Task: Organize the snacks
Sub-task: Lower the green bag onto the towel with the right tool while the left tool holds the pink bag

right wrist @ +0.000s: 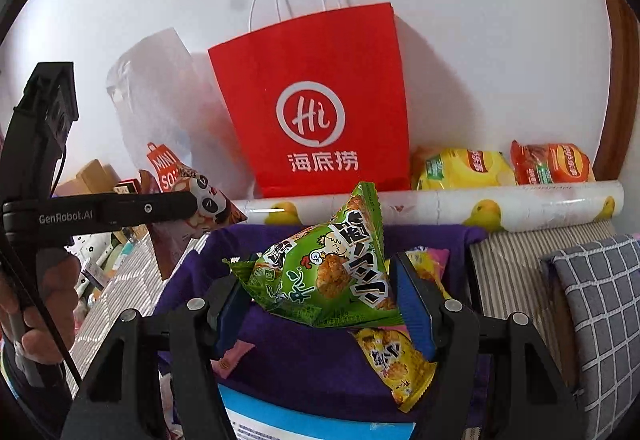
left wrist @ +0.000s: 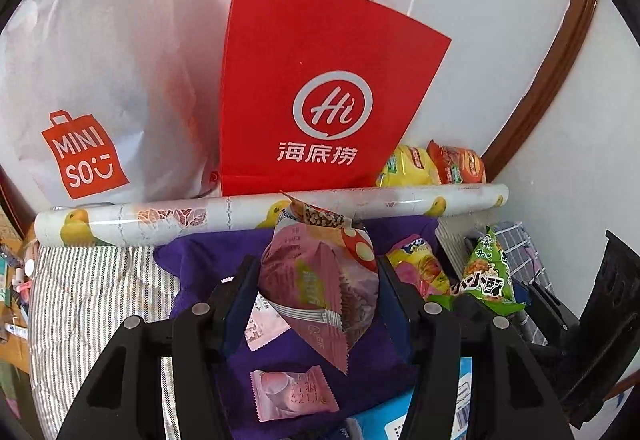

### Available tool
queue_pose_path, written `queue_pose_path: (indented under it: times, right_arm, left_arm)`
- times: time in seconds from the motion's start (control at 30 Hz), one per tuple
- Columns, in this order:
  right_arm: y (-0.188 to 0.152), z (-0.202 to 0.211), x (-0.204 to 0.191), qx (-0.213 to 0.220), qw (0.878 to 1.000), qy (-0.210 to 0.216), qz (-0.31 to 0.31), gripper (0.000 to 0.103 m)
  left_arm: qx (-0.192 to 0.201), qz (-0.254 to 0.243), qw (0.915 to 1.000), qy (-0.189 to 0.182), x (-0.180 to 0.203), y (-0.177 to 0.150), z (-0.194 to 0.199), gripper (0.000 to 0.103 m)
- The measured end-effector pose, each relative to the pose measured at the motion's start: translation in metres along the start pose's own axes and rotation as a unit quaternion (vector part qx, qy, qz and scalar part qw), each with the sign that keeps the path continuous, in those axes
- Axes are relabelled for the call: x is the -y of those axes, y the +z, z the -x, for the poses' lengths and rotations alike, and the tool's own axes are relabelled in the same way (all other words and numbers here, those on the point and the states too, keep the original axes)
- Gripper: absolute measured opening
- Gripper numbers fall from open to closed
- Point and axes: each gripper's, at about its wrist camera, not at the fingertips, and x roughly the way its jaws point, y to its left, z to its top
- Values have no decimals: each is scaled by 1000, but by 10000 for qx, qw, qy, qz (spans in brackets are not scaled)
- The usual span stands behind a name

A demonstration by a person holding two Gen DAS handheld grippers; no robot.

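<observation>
Left wrist view: the left gripper (left wrist: 318, 290) pinches a pink snack packet (left wrist: 316, 280) between its 2 fingers, long axis upright, top corner toward the red paper bag (left wrist: 320, 80). Nearer than that bag, the right gripper (right wrist: 320, 292) clamps a green snack packet (right wrist: 328, 268), tip pointing up.

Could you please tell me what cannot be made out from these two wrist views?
- Red paper bag: contents hidden by its front in both views.
- Blue-and-white box: cut off by the bottom edge, right wrist view.
- White Miniso bag: contents blurred behind frosted plastic, left wrist view.
</observation>
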Motion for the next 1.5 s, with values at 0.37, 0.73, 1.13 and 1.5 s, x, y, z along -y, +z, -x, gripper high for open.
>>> queue_pose_path:
  times: [0.37,0.73,1.13,1.5]
  right_arm:
    - [-8,-13,8,-328,9994,-63,-23,67]
    - [-16,-27,9,-614,9979,-190,68,68]
    - [-19,-34,7,-762,9966,-279,140,68]
    - [-19,-36,8,-809,9962,-292,155,68]
  left_arm:
    - [-48,44,10000,54,-2,-1,-2,55]
    - [-103,98,9999,63,-5,-1,-5,55]
    - [-67,101,9999,34,-5,0,-2,55]
    - [-64,82,9999,36,-4,0,-1,55]
